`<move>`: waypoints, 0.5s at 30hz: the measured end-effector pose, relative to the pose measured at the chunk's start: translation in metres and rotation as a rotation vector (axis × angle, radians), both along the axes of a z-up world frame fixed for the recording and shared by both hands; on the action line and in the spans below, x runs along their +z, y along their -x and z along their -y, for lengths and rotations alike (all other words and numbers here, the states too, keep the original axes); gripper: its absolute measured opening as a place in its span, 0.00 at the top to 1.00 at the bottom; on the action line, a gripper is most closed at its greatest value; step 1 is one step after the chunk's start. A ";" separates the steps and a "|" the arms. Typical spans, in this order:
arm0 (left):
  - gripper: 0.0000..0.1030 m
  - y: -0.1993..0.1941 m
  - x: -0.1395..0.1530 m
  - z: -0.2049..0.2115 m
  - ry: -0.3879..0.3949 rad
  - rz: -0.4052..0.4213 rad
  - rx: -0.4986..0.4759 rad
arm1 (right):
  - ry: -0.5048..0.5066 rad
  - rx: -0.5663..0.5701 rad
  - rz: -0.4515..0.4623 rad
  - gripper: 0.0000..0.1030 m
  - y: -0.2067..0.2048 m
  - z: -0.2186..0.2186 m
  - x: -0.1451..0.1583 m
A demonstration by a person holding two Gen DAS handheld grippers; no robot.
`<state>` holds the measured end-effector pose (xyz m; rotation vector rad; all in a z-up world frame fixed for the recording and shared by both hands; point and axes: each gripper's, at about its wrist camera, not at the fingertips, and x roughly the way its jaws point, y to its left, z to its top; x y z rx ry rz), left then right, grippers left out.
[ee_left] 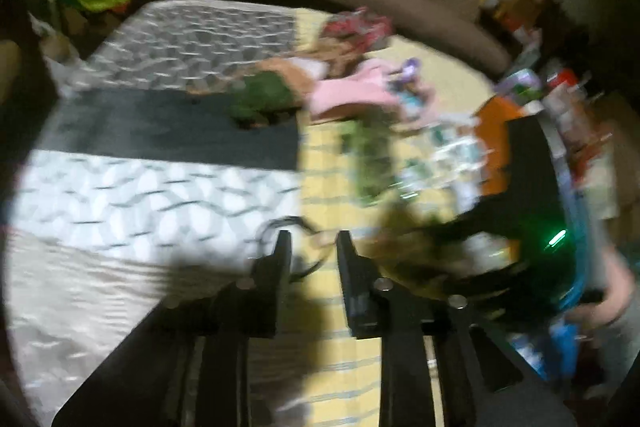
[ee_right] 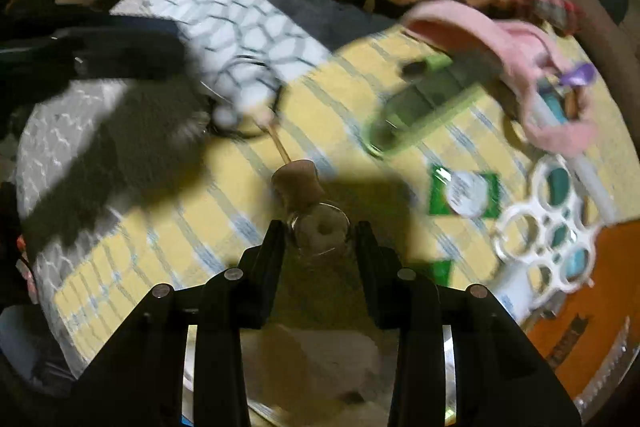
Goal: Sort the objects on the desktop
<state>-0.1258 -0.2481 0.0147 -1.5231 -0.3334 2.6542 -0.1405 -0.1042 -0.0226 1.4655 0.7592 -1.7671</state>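
Between the fingers of the right gripper [ee_right: 320, 227], a small glass bottle [ee_right: 320, 227] with a cork stopper [ee_right: 298, 179] is being framed, its body lying in the gap and its stopper end pointing away from the camera and slightly to the left. The long axis of the bottle is thus being kept roughly in line with the fingers, not across them. The jaws are being held apart, with a little space showing on each side of the glass; whether the pads are touching it cannot be told through the blur. A thin stick [ee_right: 279, 143] is being seen running from the stopper towards a dark wire loop [ee_right: 244, 95] on the yellow striped cloth [ee_right: 168, 227]. In the left wrist view, the left gripper [ee_left: 312, 241] is being held with its jaws open and empty, over that same loop [ee_left: 288, 227]. The right hand is judged nearer the bottle, so a straight closing there is probably being called for.
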 end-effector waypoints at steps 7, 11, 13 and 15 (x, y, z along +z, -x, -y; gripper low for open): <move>0.74 0.006 -0.009 -0.010 -0.085 0.009 -0.057 | 0.017 -0.011 0.011 0.67 -0.003 -0.009 -0.001; 0.78 0.030 -0.028 -0.017 -0.127 0.066 -0.060 | 0.021 -0.005 0.013 0.67 -0.005 -0.006 0.001; 0.80 0.039 -0.035 -0.016 -0.179 0.078 -0.056 | 0.021 -0.003 0.016 0.67 -0.006 -0.007 0.002; 0.80 0.044 -0.042 -0.011 -0.245 0.092 -0.045 | 0.039 -0.011 0.028 0.67 -0.006 -0.009 0.004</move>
